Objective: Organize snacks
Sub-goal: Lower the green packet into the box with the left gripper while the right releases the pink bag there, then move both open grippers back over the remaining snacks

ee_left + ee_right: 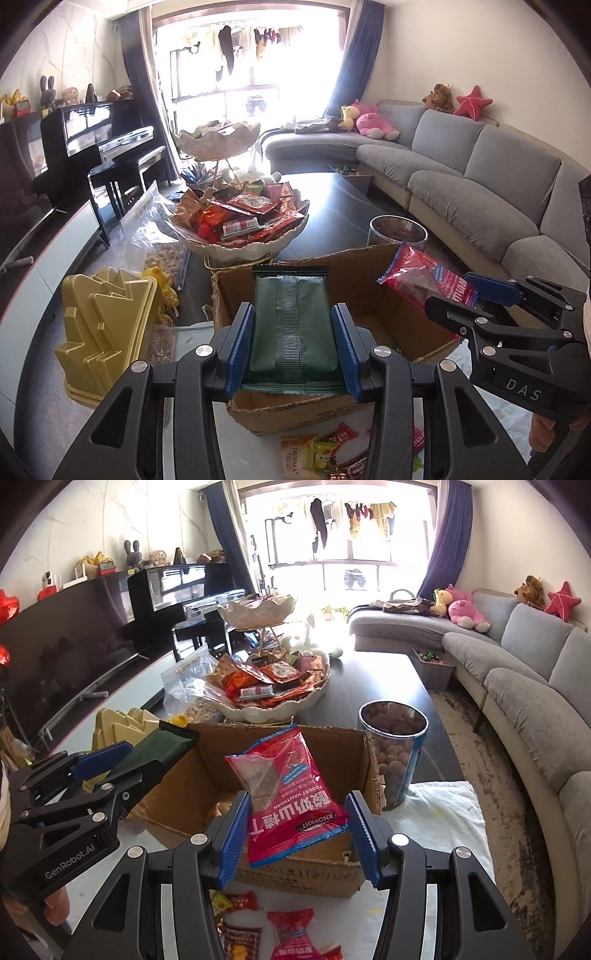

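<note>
My left gripper (pixel 292 310) is shut on a dark green snack packet (pixel 273 295), held flat above the open cardboard box (pixel 369 291). My right gripper (pixel 298 797) is shut on a pink-red hawthorn snack packet (pixel 291 775), also above the box (pixel 207 771). Each wrist view shows the other gripper from the side: the right one (pixel 461 295) at the right, the left one (pixel 122 760) at the left. Beyond the box stands a white two-tier bowl (pixel 240 251) piled with snacks. Loose snack packets (pixel 291 934) lie on the white cloth in front of the box.
A clear jar of nuts (pixel 395 760) stands right of the box. A yellow plastic container (pixel 107 325) and a clear bag of nuts (pixel 162 236) lie left of it. The dark table (pixel 388 679) stretches back, with a grey sofa (pixel 535 686) on the right.
</note>
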The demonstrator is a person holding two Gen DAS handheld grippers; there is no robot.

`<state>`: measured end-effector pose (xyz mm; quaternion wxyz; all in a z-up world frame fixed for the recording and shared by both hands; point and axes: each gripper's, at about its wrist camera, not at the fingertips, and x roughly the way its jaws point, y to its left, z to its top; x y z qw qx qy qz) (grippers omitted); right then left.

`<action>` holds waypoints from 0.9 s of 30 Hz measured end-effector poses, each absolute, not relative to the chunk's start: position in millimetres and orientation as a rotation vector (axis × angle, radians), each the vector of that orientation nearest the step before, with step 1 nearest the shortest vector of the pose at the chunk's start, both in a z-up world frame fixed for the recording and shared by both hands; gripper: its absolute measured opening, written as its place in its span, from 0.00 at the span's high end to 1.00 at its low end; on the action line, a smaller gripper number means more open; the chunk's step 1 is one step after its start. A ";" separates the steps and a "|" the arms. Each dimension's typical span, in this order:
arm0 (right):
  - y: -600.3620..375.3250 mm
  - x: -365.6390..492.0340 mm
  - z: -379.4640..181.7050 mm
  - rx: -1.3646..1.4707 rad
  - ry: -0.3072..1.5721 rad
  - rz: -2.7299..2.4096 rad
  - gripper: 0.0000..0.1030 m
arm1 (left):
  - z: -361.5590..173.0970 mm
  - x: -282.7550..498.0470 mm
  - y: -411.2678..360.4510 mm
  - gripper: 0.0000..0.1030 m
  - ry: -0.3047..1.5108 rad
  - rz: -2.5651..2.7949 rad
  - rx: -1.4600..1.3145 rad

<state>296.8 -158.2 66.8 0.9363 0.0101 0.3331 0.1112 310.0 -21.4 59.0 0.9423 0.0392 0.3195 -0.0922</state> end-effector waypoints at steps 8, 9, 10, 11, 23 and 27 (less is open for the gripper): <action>-154.2 318.1 60.3 -0.024 0.662 0.171 0.44 | 49.4 321.7 -16.3 0.34 0.643 -0.061 0.120; -154.1 316.2 59.1 -0.035 0.656 0.158 0.43 | 48.9 316.7 -15.7 0.34 0.644 -0.065 0.120; -154.3 313.6 57.8 -0.043 0.652 0.153 0.43 | 48.3 312.4 -15.2 0.34 0.648 -0.074 0.118; -154.7 311.3 57.1 -0.045 0.652 0.149 0.43 | 47.8 307.4 -14.6 0.34 0.653 -0.076 0.117; -157.0 245.7 63.0 -0.018 0.607 0.183 0.43 | 62.5 234.7 -15.8 0.32 0.609 -0.128 0.110; -155.5 223.1 65.8 -0.013 0.598 0.205 0.43 | 64.2 211.2 -15.4 0.31 0.594 -0.139 0.118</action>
